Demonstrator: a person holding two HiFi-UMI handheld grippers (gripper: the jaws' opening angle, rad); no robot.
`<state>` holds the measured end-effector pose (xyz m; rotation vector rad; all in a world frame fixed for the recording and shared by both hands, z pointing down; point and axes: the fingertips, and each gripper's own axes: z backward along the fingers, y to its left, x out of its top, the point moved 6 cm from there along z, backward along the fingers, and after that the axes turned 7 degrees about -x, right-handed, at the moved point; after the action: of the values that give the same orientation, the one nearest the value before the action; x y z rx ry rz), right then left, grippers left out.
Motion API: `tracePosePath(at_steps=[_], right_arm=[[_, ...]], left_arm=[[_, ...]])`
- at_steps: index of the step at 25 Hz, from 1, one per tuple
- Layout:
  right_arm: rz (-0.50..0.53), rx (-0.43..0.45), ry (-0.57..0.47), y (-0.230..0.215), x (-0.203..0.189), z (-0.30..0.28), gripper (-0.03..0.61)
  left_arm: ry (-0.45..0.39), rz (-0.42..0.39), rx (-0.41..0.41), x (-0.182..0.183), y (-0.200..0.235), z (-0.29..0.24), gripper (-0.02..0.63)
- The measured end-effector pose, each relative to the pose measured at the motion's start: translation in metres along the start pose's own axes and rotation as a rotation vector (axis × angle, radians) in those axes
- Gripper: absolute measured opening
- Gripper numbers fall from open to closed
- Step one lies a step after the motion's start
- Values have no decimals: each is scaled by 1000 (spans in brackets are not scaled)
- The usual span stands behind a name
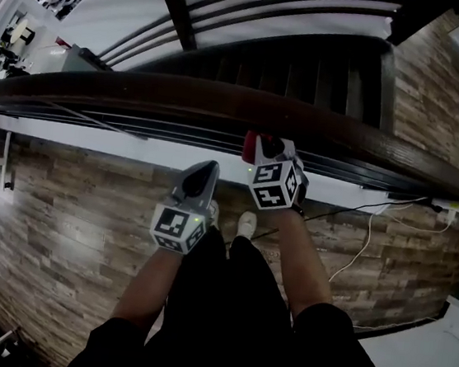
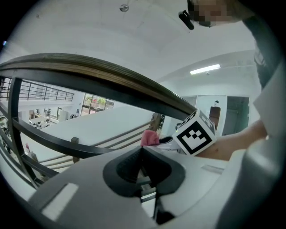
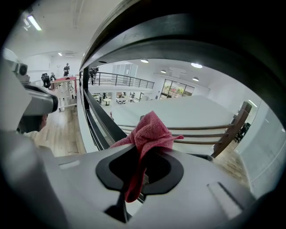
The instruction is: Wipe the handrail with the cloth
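Note:
A dark wooden handrail (image 1: pixel 223 103) curves across the head view from left to right. My right gripper (image 1: pixel 259 143) sits just under the rail's near side, shut on a red cloth (image 1: pixel 250 144). In the right gripper view the cloth (image 3: pixel 149 132) bunches out of the shut jaws, and the handrail (image 3: pixel 178 36) arches close overhead. My left gripper (image 1: pixel 209 168) is lower and to the left, short of the rail, shut and empty. In the left gripper view its tips (image 2: pixel 142 150) meet, with the handrail (image 2: pixel 111 80) above and the cloth (image 2: pixel 149 138) beyond.
Thin black metal bars (image 1: pixel 96 119) run under the handrail. Dark stairs (image 1: pixel 310 64) drop away beyond it. I stand on wood-plank flooring (image 1: pixel 68 217), with the person's legs and shoes below the grippers. A white cable (image 1: pixel 366 237) trails across the floor at right.

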<state>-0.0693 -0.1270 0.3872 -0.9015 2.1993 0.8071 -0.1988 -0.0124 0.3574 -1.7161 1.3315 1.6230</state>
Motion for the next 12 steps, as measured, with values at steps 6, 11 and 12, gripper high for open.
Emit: tracePosePath(at_steps=[6, 11, 12], right_arm=[[-34, -52, 21, -1, -3, 5, 46], [-62, -85, 35, -8, -9, 8, 46], [-69, -85, 38, -9, -10, 8, 46]], left_arm=[[58, -3, -95, -6, 8, -15, 0], [84, -19, -140, -1, 7, -20, 0], [91, -24, -145, -2, 6, -21, 0]])
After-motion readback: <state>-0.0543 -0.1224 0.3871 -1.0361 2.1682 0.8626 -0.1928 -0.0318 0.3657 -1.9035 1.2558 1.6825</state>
